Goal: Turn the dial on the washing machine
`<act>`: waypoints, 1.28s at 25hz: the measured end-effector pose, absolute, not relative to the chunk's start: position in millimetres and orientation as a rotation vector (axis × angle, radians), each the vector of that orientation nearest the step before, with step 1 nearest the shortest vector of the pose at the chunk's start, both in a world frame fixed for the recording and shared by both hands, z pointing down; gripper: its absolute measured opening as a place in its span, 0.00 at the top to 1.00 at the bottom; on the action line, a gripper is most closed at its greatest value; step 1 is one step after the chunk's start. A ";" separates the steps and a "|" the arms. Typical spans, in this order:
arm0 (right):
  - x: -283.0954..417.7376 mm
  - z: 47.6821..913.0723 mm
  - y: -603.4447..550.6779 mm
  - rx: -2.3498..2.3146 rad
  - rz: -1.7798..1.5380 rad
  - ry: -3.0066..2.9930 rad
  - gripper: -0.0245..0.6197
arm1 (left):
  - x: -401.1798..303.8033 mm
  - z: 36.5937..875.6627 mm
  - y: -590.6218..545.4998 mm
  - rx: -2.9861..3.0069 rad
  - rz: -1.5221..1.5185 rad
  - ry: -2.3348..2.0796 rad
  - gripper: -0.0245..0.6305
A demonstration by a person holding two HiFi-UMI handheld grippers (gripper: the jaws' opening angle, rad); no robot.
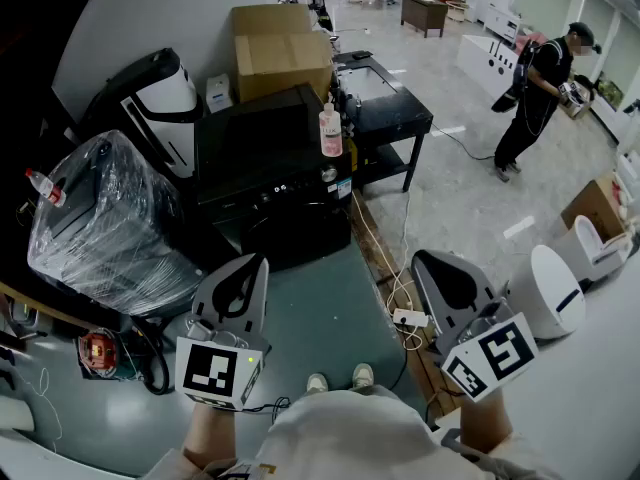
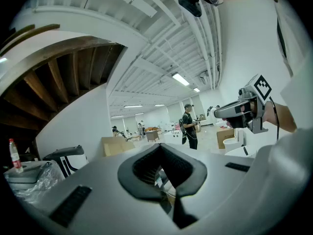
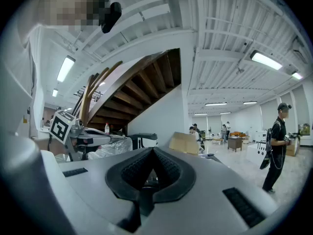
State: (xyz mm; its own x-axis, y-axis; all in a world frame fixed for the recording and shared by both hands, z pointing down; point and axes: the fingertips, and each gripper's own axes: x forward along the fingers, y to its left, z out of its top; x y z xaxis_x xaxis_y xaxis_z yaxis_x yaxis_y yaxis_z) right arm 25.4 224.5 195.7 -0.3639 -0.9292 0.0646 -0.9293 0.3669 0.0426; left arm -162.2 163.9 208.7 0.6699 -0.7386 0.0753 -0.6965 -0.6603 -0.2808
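1. Washing machine (image 1: 268, 183) stands on the floor well ahead. What looks like its dial (image 1: 329, 175) sits just below the pink bottle (image 1: 331, 128), so a high approach could topple the bottle.
2. Floor cables (image 1: 400, 298) cross the walk-in path and are a trip risk.
3. Left gripper (image 1: 250, 273) and right gripper (image 1: 432, 273) are held near the body, pointing forward. Both pairs of jaws are together and empty.

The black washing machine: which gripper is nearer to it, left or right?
Left. The left gripper is just in front of the black washing machine; the right gripper is farther off, to its right.
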 end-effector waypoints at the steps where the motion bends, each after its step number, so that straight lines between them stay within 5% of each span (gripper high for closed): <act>1: 28.0 195.1 224.1 1.741 0.010 -2.533 0.92 | -160.7 208.6 163.9 -2.657 -0.271 1.158 0.93; 17: 77.4 200.0 220.8 1.855 0.027 -2.513 0.91 | -123.7 219.6 157.6 -2.656 -0.319 1.161 0.93; 21: 104.0 198.2 221.2 1.926 0.043 -2.535 0.67 | -109.8 221.3 157.3 -2.646 -0.330 1.190 0.93; 32: 150.4 210.3 215.9 1.928 0.062 -2.540 0.56 | -76.4 225.4 155.7 -2.622 -0.348 1.203 0.93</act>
State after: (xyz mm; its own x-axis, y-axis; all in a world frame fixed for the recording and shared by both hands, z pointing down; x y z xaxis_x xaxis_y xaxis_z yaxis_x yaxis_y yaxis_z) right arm 150.4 215.9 210.3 -0.2684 -0.9632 -0.0148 -0.9613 0.2688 -0.0598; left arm -76.4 155.7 225.4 0.6335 -0.7649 0.1164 -0.7090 -0.6342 -0.3084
